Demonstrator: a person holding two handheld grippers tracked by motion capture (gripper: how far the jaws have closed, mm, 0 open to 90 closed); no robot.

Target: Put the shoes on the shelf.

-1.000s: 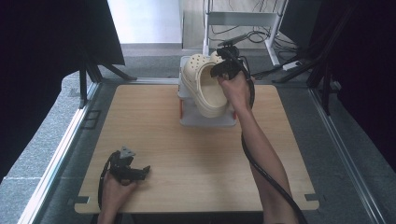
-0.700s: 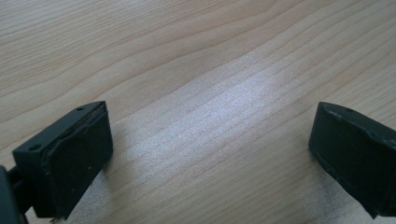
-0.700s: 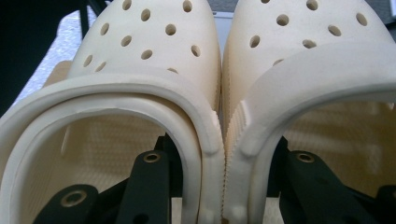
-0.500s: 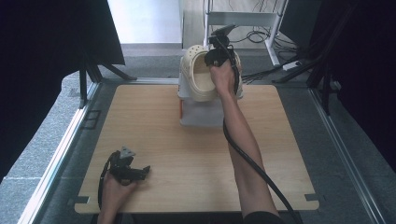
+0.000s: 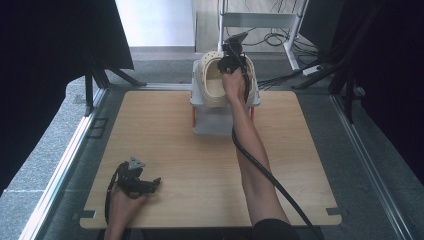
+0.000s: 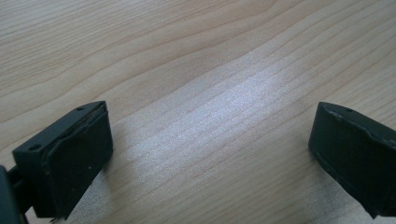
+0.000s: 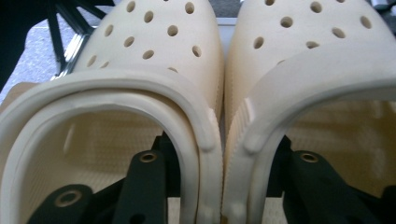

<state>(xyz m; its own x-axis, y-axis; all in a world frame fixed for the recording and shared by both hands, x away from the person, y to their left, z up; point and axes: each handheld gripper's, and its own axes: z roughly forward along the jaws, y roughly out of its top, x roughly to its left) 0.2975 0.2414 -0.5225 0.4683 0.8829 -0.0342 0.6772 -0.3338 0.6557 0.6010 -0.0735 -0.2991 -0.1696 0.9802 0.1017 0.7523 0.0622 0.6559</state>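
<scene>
Wooden table [image 5: 165, 135], light grain, bare across most of its top. At the far edge sits a white storage box [image 5: 215, 120] with orange latches.

Pair of cream perforated clogs [image 5: 214, 82], side by side and touching along their inner walls, held at the top of the box; whether they rest on it cannot be told. Toes point away from the person.

Right gripper [image 5: 233, 59]: arm stretched across the table to the clogs. In the right gripper view one jaw sits inside the left clog [image 7: 140, 93], the other inside the right clog [image 7: 322, 88], the two adjoining walls pinched between them.

Left gripper [image 5: 148, 184]: lying on the table near the left front corner, hand [image 5: 122, 202] around it. Left gripper view shows jaws spread wide, only wood between them.
</scene>
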